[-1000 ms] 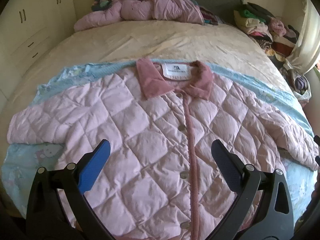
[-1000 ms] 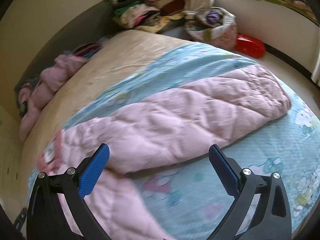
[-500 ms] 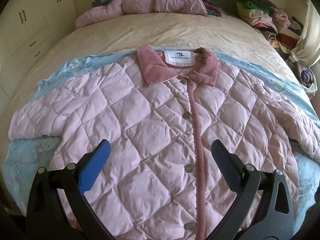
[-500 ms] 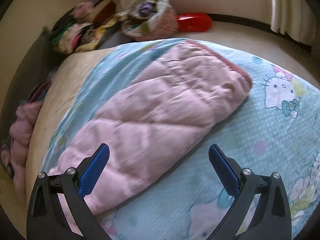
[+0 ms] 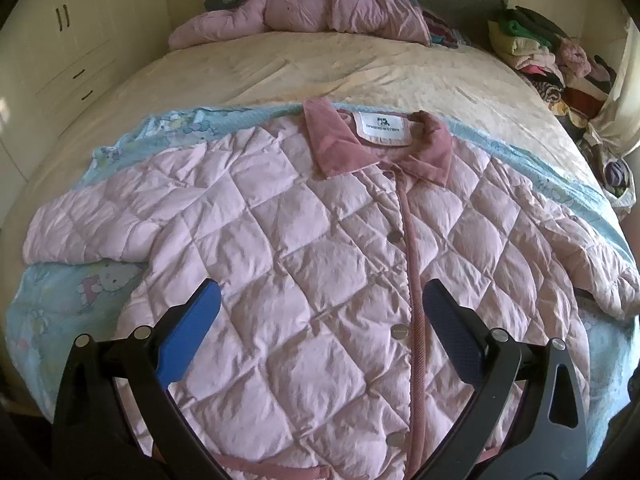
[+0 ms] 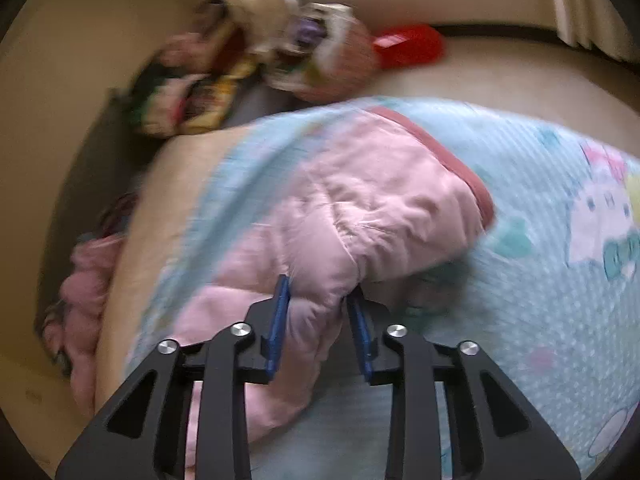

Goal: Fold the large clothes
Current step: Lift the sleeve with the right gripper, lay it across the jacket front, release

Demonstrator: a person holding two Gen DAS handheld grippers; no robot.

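1. Quilted pale-pink jacket (image 5: 304, 264) with a dusty-rose corduroy collar (image 5: 332, 148) lies front-up and buttoned on the light-blue cartoon-print sheet (image 5: 68, 300), which covers the near part of your cream bedspread (image 5: 320, 68).
2. Your left gripper (image 5: 320, 312) hovers over the jacket's lower front with its blue-padded fingers (image 5: 188, 332) spread wide and nothing between them; the rose button placket (image 5: 414, 280) runs just inside the right-hand finger.
3. Your right gripper (image 6: 318, 300) has its fingers drawn narrow and pinching a fold of the jacket's right sleeve (image 6: 380, 200), partway along its length; the view is motion-blurred, but fabric clearly bulges between the pads.
4. That sleeve's rose-trimmed cuff (image 6: 460, 164) lies on the blue sheet beyond your grip.
5. The other sleeve (image 5: 84, 228) stretches flat to the left in the left wrist view.
6. A second crumpled pink padded garment (image 5: 304, 12) sits at the head of the bed, well apart from the jacket, and a stack of mixed folded clothes (image 5: 536, 52) stands at the far right.
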